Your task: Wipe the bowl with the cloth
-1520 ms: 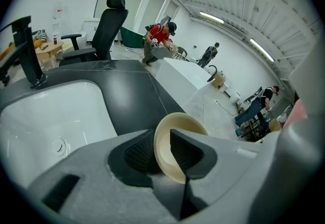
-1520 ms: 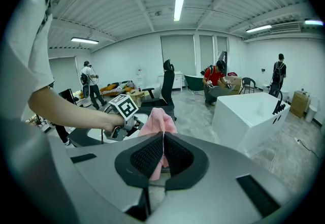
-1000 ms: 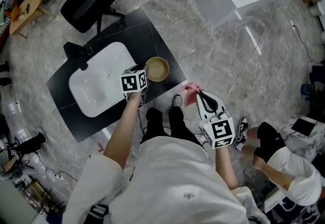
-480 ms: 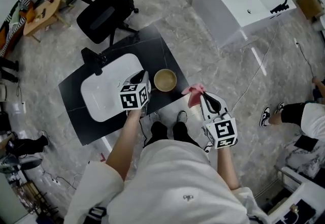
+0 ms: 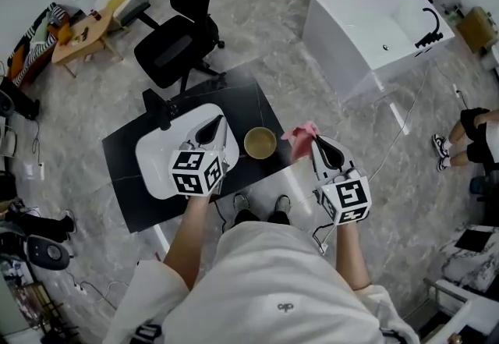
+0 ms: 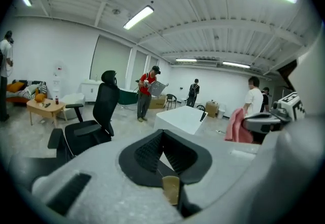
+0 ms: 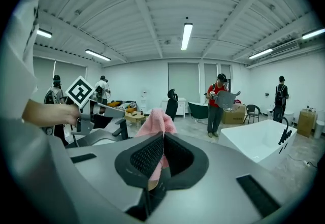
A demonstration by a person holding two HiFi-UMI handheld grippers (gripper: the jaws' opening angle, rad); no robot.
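While my left hand-held gripper (image 5: 218,125) hangs above the glossy white basin (image 5: 160,155), its ribbed black pads (image 6: 147,154) have just been closing and meet on nothing | right hand-held gripper (image 5: 316,143) pinches the fuzzy pink cloth (image 5: 300,134) | round tan bowl (image 5: 260,142) sits on the dark marbled worktop (image 5: 249,97), just beside the basin.

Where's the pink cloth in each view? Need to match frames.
Head view: pink cloth, just right of centre.
Left gripper view: cloth, right of centre, mid-height.
Right gripper view: cloth, centre, pinched in the jaws.
Shared landmark: white bathtub.
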